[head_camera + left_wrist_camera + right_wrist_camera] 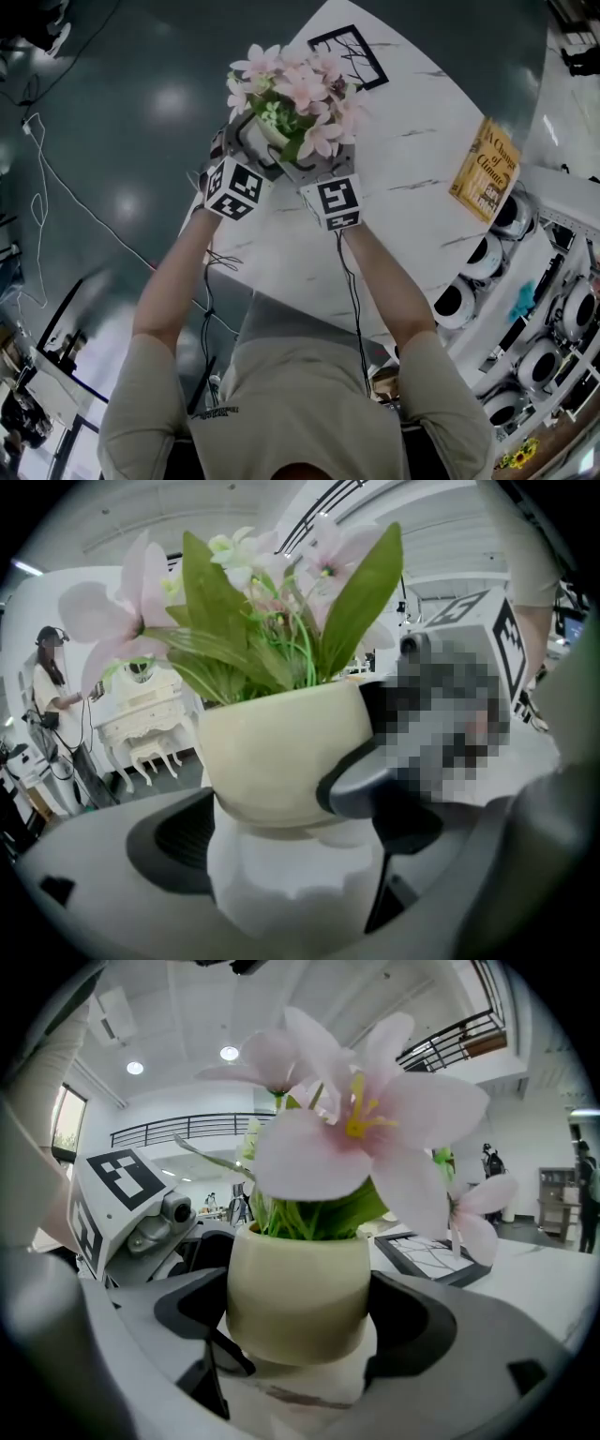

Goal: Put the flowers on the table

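A cream pot (270, 131) of pink flowers (298, 86) with green leaves is held between my two grippers over the near part of the white marble table (412, 112). My left gripper (246, 142) is shut on the pot's left side and my right gripper (314, 161) on its right side. In the left gripper view the pot (281, 752) fills the gap of the left gripper (281, 841), with a right gripper finger (361, 780) against its side. In the right gripper view the pot (298, 1283) sits between the pads of the right gripper (305, 1312), just over the marble; contact with it is unclear.
A yellow book (485, 169) lies at the table's right edge and a black picture frame (347, 54) at its far end. Round white seats (487, 253) line the right side. Dark floor with a cable (56, 187) lies left. A person (52, 691) stands by a white dresser (141, 719).
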Tool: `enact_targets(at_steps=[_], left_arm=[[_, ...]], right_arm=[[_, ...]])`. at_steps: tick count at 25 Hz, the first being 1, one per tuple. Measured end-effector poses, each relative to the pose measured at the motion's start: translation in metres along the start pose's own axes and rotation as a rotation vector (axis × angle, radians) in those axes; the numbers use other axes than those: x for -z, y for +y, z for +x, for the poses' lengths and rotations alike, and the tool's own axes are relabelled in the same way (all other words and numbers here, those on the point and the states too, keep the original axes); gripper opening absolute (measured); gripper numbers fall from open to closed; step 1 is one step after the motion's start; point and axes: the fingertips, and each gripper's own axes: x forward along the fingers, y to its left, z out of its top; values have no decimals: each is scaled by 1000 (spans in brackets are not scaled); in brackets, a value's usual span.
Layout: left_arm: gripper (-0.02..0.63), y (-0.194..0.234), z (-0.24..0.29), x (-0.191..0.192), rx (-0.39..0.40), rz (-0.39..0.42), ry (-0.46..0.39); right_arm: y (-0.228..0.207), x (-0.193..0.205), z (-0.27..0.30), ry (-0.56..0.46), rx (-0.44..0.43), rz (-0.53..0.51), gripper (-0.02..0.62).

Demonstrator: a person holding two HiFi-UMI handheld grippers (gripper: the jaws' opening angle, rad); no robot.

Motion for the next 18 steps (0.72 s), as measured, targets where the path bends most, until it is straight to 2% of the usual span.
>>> enact_targets(at_steps=[5,11,18], left_arm=[[512,-8,-3,7,34,-14,8],[512,-10,-5,11,36,-16,1],[512,-6,-10,3,21,-52,-27]], right_arm=[[5,7,-2,21,-3,-24,468],[9,8,-2,37,-11,-27,468],[5,-4,-8,-11,24,-41,468]])
